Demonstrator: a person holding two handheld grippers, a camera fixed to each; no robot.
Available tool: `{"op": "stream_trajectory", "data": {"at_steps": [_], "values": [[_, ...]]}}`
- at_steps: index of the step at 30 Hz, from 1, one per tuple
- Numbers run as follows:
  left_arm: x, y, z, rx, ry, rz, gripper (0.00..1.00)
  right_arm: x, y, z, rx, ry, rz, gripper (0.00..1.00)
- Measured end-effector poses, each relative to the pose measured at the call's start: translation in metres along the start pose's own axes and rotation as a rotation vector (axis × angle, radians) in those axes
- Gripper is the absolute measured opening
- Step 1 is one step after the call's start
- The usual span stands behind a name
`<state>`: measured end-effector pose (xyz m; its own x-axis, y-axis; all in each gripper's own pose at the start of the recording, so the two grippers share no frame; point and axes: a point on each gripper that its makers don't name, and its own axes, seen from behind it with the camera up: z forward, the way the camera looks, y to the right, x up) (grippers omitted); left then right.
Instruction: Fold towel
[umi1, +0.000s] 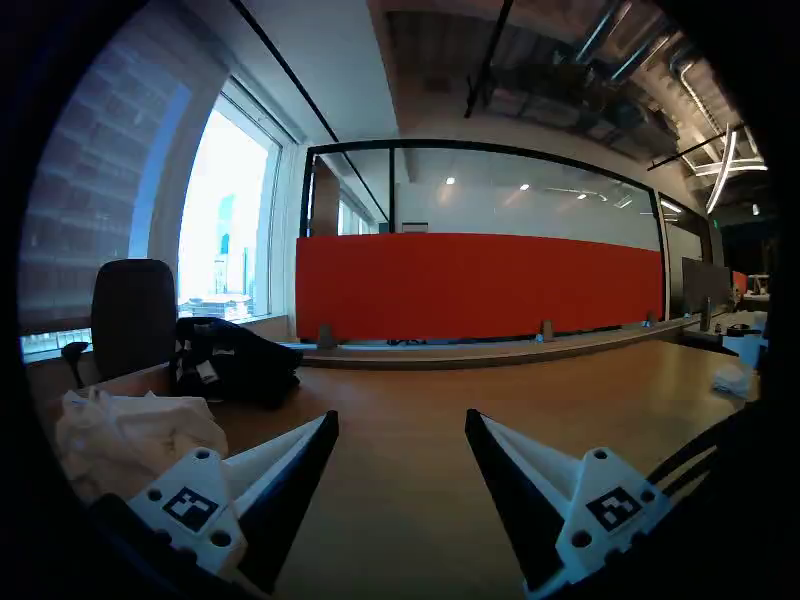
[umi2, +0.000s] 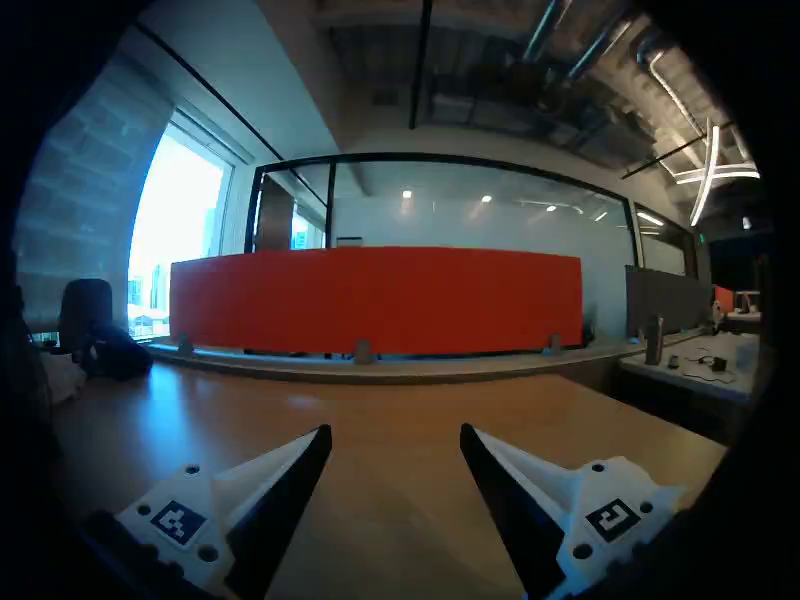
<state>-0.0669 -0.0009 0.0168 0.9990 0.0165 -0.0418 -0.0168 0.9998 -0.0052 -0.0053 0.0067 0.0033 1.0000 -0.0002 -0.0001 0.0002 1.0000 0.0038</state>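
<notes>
Left claw (umi1: 400, 415): the two fingers stand wide apart with bare wood showing between them, nothing gripped, held level just above the desk (umi1: 400, 500). Right claw (umi2: 395, 428): the same, spread wide and empty, over an open stretch of the same wooden top. Towel (umi1: 130, 435): a crumpled white heap on the desk at the far left of the left gripper view, just beyond and outside my left finger, apart from both tips. The edge of the lens distorts it, so I take it for the towel by its soft folds alone. Behind it lies a black bag (umi1: 235, 360), slumped on the desk, and behind that an office chair (umi1: 132, 315) against the bright window (umi1: 225, 235). A red divider (umi1: 480, 285) runs across the far edge of the desk in both views. Far right of the left gripper view, a small white scrap (umi1: 732, 380) sits on the wood, too small to identify.
</notes>
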Motion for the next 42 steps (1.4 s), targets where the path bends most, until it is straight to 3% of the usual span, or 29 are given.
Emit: {"op": "stream_trajectory", "data": {"at_steps": [42], "values": [[0.0029,-0.0004,-0.0011,0.0,-0.002,0.003,0.94,-0.0008,0.0013,0.0,-0.01,0.0,0.0,0.99]]}}
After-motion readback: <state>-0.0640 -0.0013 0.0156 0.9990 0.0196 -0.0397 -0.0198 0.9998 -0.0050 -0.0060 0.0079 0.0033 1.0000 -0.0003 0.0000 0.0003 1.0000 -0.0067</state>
